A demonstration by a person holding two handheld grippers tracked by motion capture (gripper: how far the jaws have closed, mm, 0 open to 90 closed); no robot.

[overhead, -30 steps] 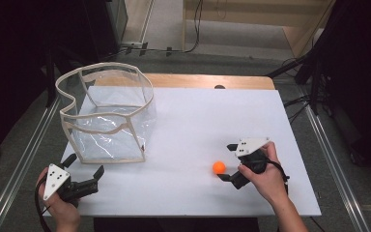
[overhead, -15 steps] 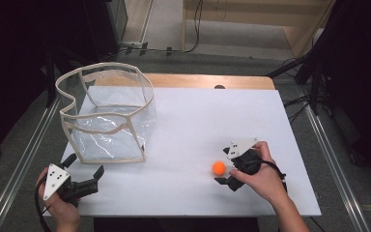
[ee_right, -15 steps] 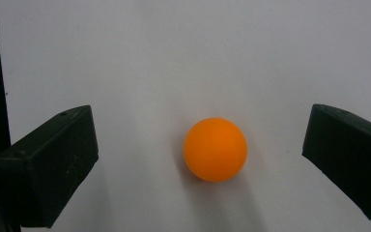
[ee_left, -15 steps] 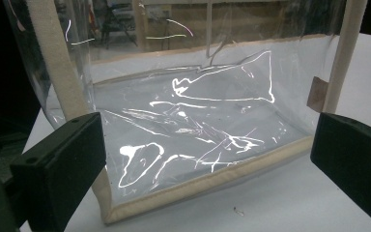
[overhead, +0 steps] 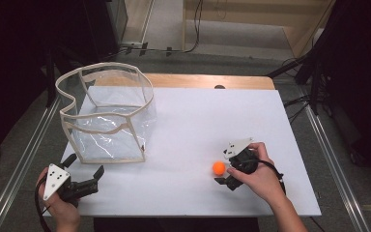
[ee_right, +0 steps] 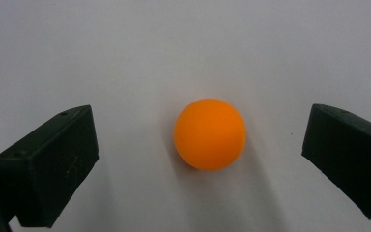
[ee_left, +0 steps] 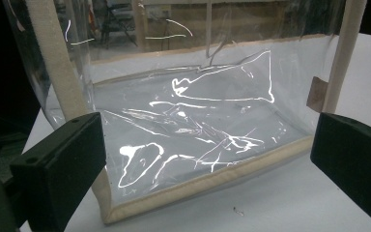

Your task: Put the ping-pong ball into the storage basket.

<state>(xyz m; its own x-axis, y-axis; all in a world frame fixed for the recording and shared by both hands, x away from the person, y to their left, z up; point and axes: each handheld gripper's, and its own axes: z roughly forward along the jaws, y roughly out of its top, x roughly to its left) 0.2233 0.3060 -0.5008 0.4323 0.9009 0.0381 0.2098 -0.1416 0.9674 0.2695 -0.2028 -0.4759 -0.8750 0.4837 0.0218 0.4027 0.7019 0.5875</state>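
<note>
White table | right claw view: wide jaws flank orange ball

The left gripper, jaws spread wide, sits at seven o'clock pointing toward two, while the right gripper, equally wide, sits at five o'clock pointing toward nine.
</note>
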